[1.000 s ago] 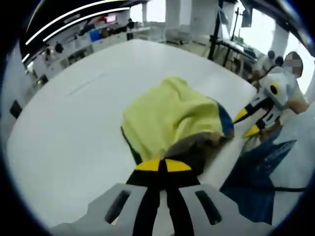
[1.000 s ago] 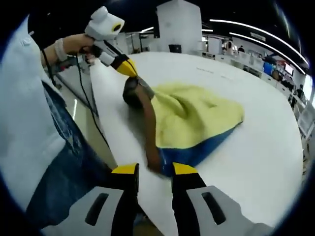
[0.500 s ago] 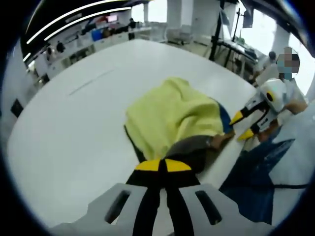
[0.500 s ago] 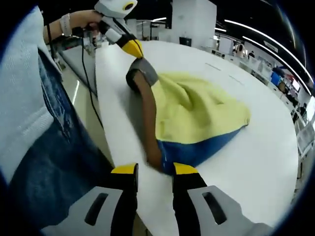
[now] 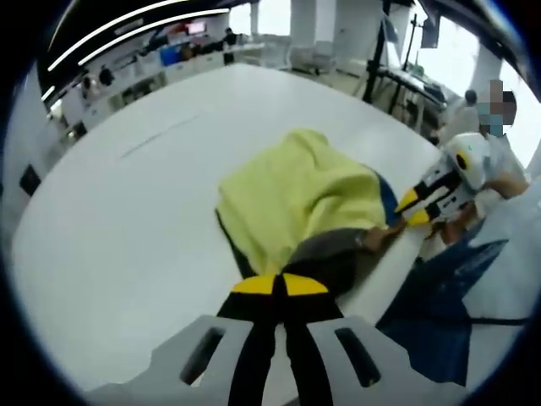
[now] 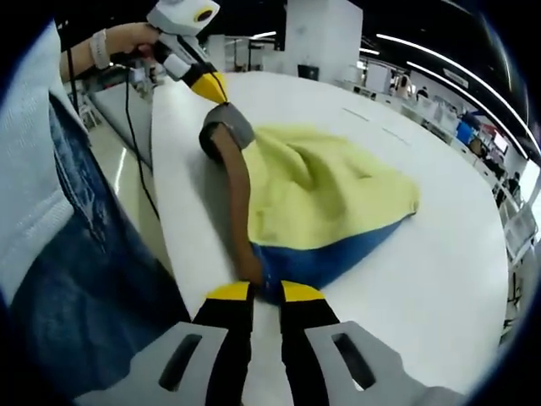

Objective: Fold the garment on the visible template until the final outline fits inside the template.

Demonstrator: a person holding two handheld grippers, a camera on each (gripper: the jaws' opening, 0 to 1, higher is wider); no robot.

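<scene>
Right gripper view: the garment (image 6: 325,199) lies bunched on the white table (image 6: 439,279), yellow with a blue hem at 6 o'clock and a brown-grey edge running toward 11. The right gripper (image 6: 267,293) has its jaws nearly together at the hem; whether cloth is pinched, I cannot tell. The left gripper (image 6: 213,87) is closed on the grey edge. The cloth looks soft and light, likely to sag; corners and hems seem the best holds.

The garment (image 6: 325,199) lies bunched on the bench (image 6: 439,279), near its edge beside me. My left gripper (image 6: 210,87) sits at the garment's one end, my right gripper (image 6: 266,293) at its other end.
</scene>
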